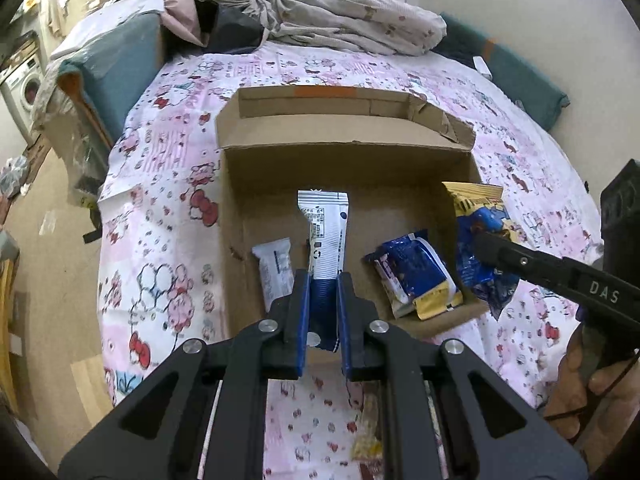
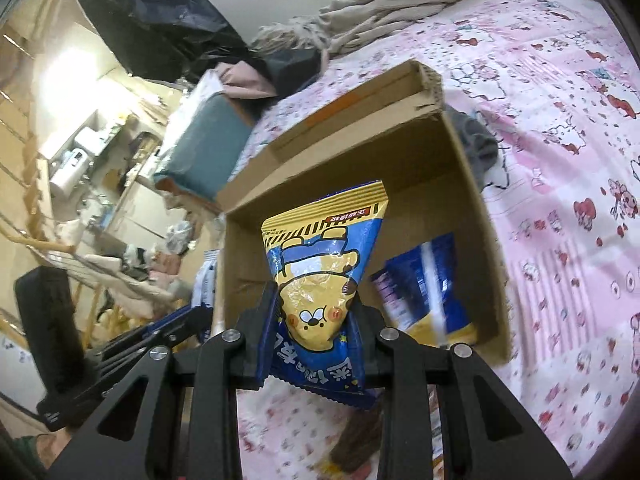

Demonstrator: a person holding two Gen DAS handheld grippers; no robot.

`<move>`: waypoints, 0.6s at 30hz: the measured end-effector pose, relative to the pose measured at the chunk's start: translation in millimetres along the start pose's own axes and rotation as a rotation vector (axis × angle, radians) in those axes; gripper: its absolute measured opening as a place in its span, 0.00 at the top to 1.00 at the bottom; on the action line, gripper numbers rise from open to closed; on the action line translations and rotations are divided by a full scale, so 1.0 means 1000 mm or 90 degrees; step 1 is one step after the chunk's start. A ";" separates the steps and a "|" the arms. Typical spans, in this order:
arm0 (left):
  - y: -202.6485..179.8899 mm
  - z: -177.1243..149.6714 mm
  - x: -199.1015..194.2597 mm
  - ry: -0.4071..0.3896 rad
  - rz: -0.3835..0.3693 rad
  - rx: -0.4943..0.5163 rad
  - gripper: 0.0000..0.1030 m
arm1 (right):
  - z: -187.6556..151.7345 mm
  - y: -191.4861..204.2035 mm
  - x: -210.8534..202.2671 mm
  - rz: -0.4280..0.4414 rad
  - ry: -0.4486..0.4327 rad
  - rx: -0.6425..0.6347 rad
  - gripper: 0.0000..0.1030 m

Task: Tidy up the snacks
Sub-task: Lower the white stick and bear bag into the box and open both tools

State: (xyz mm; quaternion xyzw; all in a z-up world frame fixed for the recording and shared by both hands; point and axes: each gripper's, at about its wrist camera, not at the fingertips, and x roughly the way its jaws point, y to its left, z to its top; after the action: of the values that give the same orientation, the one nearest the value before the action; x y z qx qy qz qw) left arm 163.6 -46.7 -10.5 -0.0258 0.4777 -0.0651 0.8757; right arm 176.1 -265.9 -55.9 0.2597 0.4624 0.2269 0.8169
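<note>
My left gripper (image 1: 323, 280) is shut on the blue end of a long white and blue snack packet (image 1: 325, 232), held over the near part of an open cardboard box (image 1: 348, 128). My right gripper (image 2: 316, 304) is shut on a blue and yellow bear-print snack bag (image 2: 324, 264), which hangs over the box (image 2: 460, 168). That same bag (image 1: 478, 216) shows at the box's right edge in the left wrist view. On the box floor lie a small white packet (image 1: 274, 268) and a blue and yellow packet (image 1: 416, 276); the right wrist view shows the blue and yellow packet (image 2: 428, 288) blurred.
The box sits on a bed with a pink cartoon-print sheet (image 1: 160, 184). Crumpled bedding (image 1: 352, 20) and dark clothes lie at the far end. A teal cushion (image 1: 116, 64) stands left, another (image 1: 520, 76) right. A loose yellow snack (image 1: 366, 440) lies under my left gripper.
</note>
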 end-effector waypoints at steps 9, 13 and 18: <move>0.002 -0.002 0.039 0.011 -0.015 -0.022 0.90 | -0.002 -0.007 0.027 -0.010 0.044 0.017 0.69; 0.003 -0.004 0.047 0.017 -0.009 -0.018 0.90 | -0.002 -0.011 0.033 -0.017 0.056 0.013 0.67; 0.005 -0.003 0.052 0.027 -0.008 -0.035 0.89 | -0.004 -0.017 0.043 -0.019 0.078 0.039 0.65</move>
State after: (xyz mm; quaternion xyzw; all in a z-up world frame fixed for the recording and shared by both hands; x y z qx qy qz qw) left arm 189.2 -48.9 -56.6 -0.0515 0.4975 -0.0576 0.8640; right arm 194.9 -251.8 -95.9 0.2634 0.5221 0.2162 0.7818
